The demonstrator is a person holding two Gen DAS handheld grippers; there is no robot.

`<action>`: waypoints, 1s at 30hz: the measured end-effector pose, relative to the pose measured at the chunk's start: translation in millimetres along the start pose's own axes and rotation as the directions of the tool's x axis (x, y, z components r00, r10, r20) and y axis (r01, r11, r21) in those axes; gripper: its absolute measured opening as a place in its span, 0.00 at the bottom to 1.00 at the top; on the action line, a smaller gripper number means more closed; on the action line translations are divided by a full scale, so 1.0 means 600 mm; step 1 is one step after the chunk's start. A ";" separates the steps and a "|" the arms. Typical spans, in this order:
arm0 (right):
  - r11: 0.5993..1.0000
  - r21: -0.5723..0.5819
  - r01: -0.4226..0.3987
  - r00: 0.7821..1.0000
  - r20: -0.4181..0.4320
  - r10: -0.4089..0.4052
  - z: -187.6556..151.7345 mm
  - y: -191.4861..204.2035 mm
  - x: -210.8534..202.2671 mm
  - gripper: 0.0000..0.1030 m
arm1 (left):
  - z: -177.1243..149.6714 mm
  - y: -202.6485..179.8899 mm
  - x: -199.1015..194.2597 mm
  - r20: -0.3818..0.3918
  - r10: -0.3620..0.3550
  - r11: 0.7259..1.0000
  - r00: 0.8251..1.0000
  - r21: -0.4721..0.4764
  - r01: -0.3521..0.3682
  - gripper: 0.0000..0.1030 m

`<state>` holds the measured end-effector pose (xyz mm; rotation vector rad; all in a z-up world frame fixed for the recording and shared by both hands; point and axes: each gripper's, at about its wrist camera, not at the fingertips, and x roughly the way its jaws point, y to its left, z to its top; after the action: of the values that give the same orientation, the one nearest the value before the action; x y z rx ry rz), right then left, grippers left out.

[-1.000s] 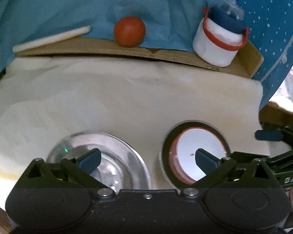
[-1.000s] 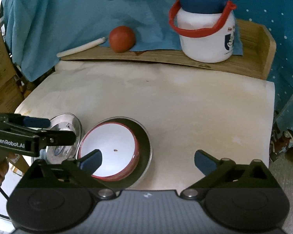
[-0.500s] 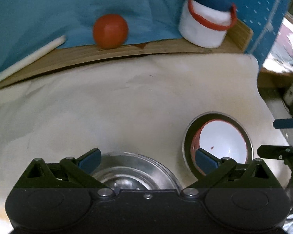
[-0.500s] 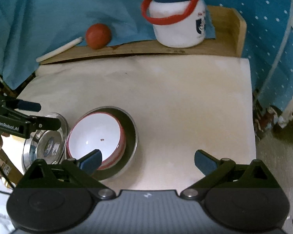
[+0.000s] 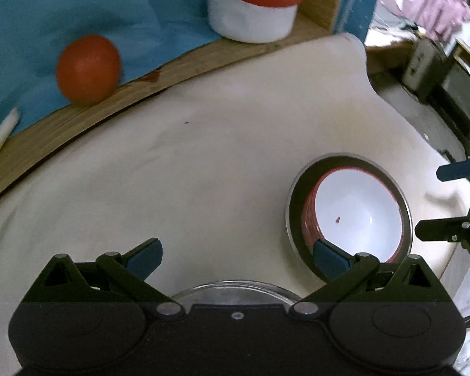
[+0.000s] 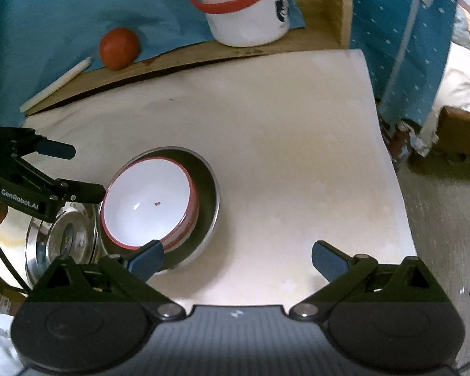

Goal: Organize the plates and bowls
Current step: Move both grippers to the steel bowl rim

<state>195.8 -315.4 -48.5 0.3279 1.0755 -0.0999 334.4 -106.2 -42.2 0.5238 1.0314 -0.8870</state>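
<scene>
Both grippers, left (image 5: 236, 255) and right (image 6: 237, 257), gaping wide, gripping nothing; red-rimmed white bowl (image 6: 147, 202) sitting inside steel plate (image 6: 208, 181), steel bowl (image 6: 62, 238) just beside.

On the bench (image 6: 266, 156) a bowl (image 6: 147, 200) sits inside a wider metal bowl (image 6: 208, 188), left of centre and on the near half. Just left of that pair lies a steel plate (image 6: 62, 241), touching or nearly touching it. Along the far edge runs a wooden ledge (image 6: 178, 59): a stick (image 6: 56, 84) at its left, a ball (image 6: 119, 48) right of the stick, a tub (image 6: 247, 12) further right. A cloth (image 6: 62, 15) hangs behind the ledge
</scene>
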 end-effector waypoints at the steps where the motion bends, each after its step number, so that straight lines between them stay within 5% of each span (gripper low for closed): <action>1: 1.000 0.014 0.008 1.000 -0.002 -0.008 -0.006 0.002 -0.002 1.00 | 0.001 0.001 0.003 -0.006 -0.006 1.000 1.000 0.014 0.006 0.99; 18: 0.988 0.135 0.079 0.997 -0.025 -0.076 -0.020 0.018 0.019 0.97 | 0.027 0.010 0.033 -0.034 -0.059 0.986 0.998 0.153 0.064 0.96; 24: 0.985 0.152 0.079 0.997 -0.026 -0.076 -0.020 0.014 0.020 0.89 | 0.027 0.008 0.032 -0.036 -0.091 0.982 0.995 0.164 0.095 0.85; 30: 0.986 0.161 0.048 0.999 -0.024 -0.045 -0.019 0.012 0.019 0.81 | 0.032 0.011 0.033 -0.038 -0.151 0.979 0.988 0.132 0.155 0.61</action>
<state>193.2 -303.8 -62.2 0.4507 1.0983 -0.2265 354.1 -124.2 -51.9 0.5764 1.0519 -1.0941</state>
